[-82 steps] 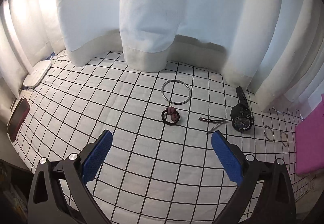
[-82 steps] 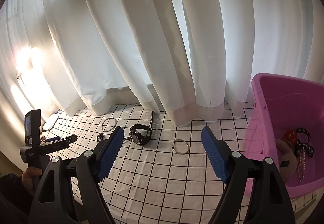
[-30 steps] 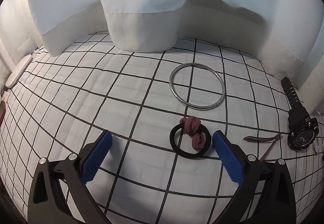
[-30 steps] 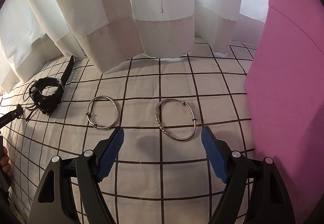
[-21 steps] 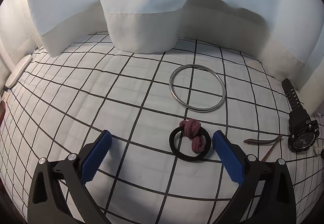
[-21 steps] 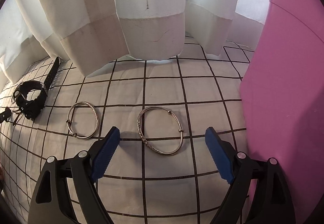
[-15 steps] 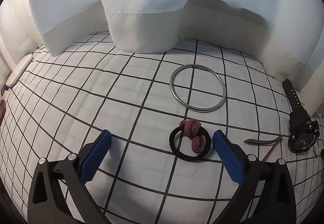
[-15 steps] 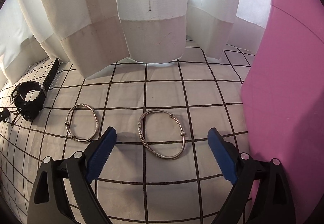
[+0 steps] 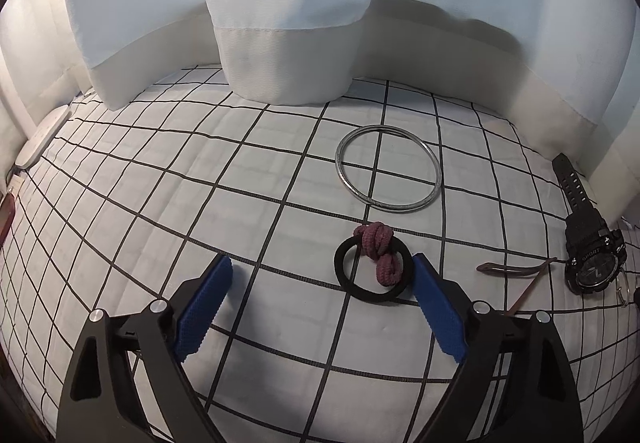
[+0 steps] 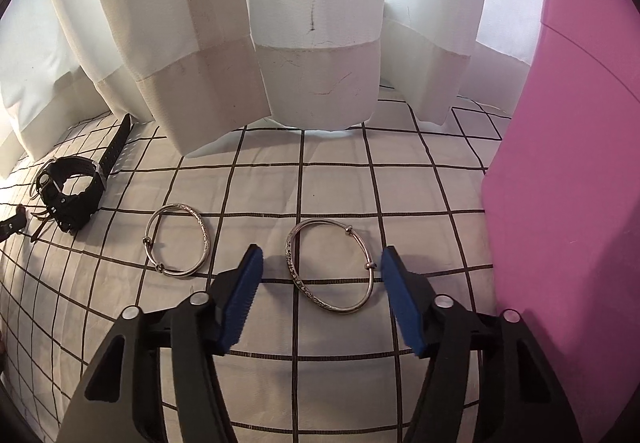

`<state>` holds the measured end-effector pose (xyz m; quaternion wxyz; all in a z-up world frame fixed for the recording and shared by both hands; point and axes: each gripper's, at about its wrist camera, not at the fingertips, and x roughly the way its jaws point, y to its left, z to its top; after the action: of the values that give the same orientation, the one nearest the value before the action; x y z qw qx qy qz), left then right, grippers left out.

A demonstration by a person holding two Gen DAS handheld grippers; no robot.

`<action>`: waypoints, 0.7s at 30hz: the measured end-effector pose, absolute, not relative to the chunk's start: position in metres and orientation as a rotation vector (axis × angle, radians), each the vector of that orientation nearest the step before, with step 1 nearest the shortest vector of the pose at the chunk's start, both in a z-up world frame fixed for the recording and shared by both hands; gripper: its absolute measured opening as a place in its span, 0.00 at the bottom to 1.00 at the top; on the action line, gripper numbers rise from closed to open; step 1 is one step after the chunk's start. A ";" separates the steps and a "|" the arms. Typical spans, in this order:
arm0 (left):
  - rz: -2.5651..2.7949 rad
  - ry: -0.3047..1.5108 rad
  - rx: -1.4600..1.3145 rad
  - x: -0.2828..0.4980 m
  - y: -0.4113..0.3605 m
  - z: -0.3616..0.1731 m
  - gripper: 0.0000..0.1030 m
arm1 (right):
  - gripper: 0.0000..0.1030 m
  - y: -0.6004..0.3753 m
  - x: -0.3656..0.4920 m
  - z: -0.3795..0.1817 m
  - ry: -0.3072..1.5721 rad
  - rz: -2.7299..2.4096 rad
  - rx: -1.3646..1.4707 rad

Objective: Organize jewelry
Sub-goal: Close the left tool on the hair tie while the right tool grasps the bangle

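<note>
Open grid-patterned cloth (image 9: pixel 168 203) to the left of the black hair tie (image 9: pixel 372 273), free for passage. Blocked behind by hanging white curtains (image 10: pixel 316 43), on the right by the pink bin (image 10: pixel 568 183). Narrow gaps between silver bangles (image 10: pixel 330 267).

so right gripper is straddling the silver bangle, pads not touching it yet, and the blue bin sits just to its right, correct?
Not quite: the bin is pink, not blue, as the right wrist view shows. The rest holds: the right gripper straddles the silver bangle, its jaws have just been closing, and neither pad touches it yet.
</note>
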<state>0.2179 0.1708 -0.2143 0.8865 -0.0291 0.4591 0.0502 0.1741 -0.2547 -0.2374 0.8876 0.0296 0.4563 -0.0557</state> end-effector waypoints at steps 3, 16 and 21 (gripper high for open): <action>0.083 0.937 -0.047 0.213 0.165 -0.211 0.64 | 0.42 -0.253 0.173 -0.237 0.944 -0.112 0.047; 0.048 0.914 -0.070 0.203 0.165 -0.202 0.10 | 0.42 -0.249 0.163 -0.237 0.934 -0.072 0.068; 0.038 0.889 -0.096 0.198 0.168 -0.195 0.10 | 0.42 -0.246 0.158 -0.232 0.928 -0.050 0.087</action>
<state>0.1984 0.1678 -0.1952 0.9016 -0.0462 0.4298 0.0184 0.1585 -0.2464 -0.2320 0.8929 0.0421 0.4475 -0.0241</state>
